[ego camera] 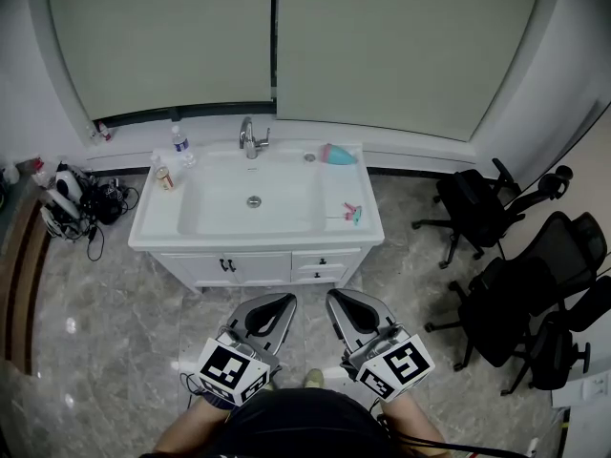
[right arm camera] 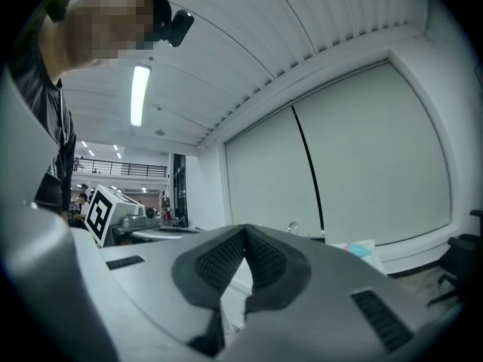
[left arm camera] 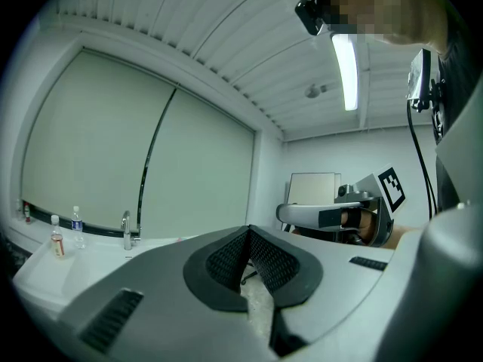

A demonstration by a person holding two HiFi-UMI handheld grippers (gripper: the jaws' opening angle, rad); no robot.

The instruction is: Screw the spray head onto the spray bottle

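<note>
- The left hand-held gripper [ego camera: 279,301] is fully closed. Its ribbed pads [left arm camera: 226,261] meet tip to tip with nothing between them.
- The right hand-held gripper [ego camera: 340,301] is the same: pads [right arm camera: 266,259] pressed together, holding nothing.
- Both are held level, side by side and close to the person's body, pointing at the sink cabinet [ego camera: 172,241]. This looks like a ready pose, with the task not yet begun.
- The task's things are well apart from both grippers. A teal and pink piece, probably the spray bottle [ego camera: 339,155], lies at the back right corner of the cabinet top, right of the faucet [ego camera: 250,138]. A smaller pink-and-teal piece, probably the spray head [ego camera: 353,214], sits on the right rim. Both are too small to identify with certainty.
- A water bottle [ego camera: 179,142] and a small bottle [ego camera: 164,177] stand on the left rim, out of the way.
- The floor [ego camera: 115,322] between the person and the cabinet is bare. Office chairs [ego camera: 520,284] crowd the right and a cable pile [ego camera: 81,203] the left. The likely spray head is near the rim's outer edge, so a careless reach could knock it off.
</note>
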